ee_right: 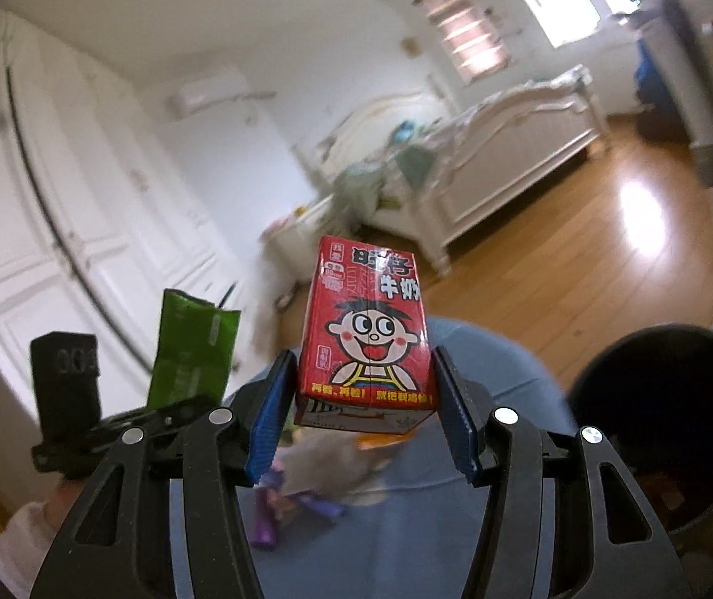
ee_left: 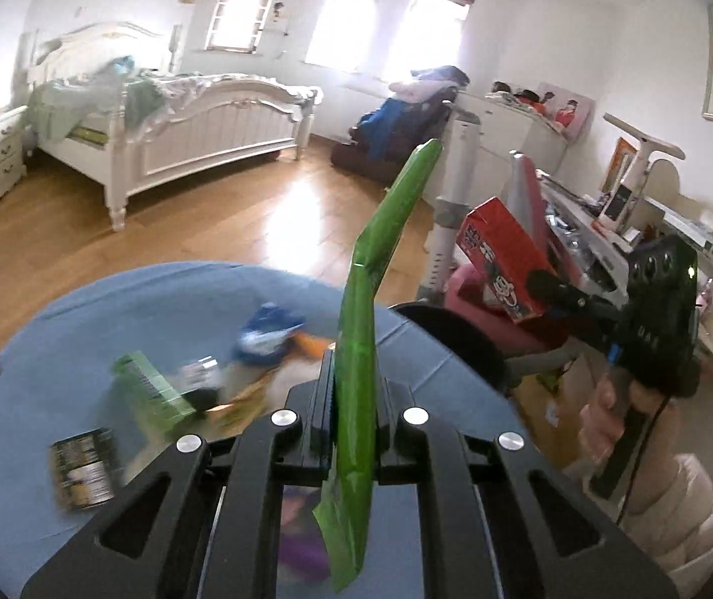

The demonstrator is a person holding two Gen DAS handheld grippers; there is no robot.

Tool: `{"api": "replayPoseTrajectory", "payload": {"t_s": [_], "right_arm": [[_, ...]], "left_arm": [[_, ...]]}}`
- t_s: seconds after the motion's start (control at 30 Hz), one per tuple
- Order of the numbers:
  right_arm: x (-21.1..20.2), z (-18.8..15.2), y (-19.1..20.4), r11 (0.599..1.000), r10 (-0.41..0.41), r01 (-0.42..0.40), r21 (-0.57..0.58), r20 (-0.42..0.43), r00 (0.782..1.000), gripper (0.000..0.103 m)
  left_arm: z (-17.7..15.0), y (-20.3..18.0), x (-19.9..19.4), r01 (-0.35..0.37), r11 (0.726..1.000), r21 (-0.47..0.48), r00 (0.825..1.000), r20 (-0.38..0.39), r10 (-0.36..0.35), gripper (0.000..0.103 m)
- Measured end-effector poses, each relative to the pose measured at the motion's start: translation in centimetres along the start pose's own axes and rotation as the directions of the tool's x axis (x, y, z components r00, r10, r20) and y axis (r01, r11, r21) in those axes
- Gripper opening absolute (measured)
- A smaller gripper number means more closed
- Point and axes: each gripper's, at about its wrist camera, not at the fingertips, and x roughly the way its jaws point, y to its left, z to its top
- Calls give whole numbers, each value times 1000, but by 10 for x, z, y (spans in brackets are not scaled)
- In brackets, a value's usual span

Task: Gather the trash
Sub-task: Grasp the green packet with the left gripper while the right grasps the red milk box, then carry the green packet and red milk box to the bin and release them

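Left fingers (ee_left: 351, 399) pinch the green wrapper (ee_left: 371, 269); right fingers (ee_right: 364, 399) clamp the red carton (ee_right: 366, 334).

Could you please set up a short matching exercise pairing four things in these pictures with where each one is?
Things:
1. green wrapper
2. red milk carton
3. black bin
4. purple wrapper

Places:
A. lying on the blue tabletop
B. between the right gripper pads
C. pinched in the left gripper
D. beside the table, its mouth open upward

Pairs: 1-C, 2-B, 3-D, 4-A
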Motion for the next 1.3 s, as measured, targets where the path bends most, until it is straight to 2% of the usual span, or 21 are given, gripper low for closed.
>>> {"api": "replayPoseTrajectory", "payload": {"t_s": [0.1, 0.23, 0.37, 0.5, 0.7, 0.93, 1.3], "right_arm": [[-22, 1, -17, 997, -70, 71, -8, 56, 996, 55], [-47, -1, -47, 985, -173, 175, -2, 107, 979, 55], [-56, -6, -81, 969, -249, 247, 26, 116, 962, 55], [-55, -15, -106, 956, -291, 285, 66, 118, 949, 55], [-57, -25, -140, 935, -349, 338, 106, 117, 930, 55], [-55, -35, -161, 917, -393, 381, 119, 98, 914, 55], [-48, -44, -176, 909, -400, 387, 157, 59, 915, 55]], "left_arm": [[7, -24, 25, 46, 999, 0, 999, -1, -46, 11], [16, -62, 62, 125, 992, 0, 992, -21, -125, 11], [23, -97, 99, 196, 980, 24, 979, -60, -194, 11], [27, -118, 135, 238, 971, 7, 967, -92, -236, 11], [27, -129, 173, 260, 966, -6, 955, -143, -258, 11], [19, -131, 203, 266, 964, -26, 943, -200, -266, 11], [19, -135, 227, 256, 966, -29, 935, -245, -256, 11]]}}
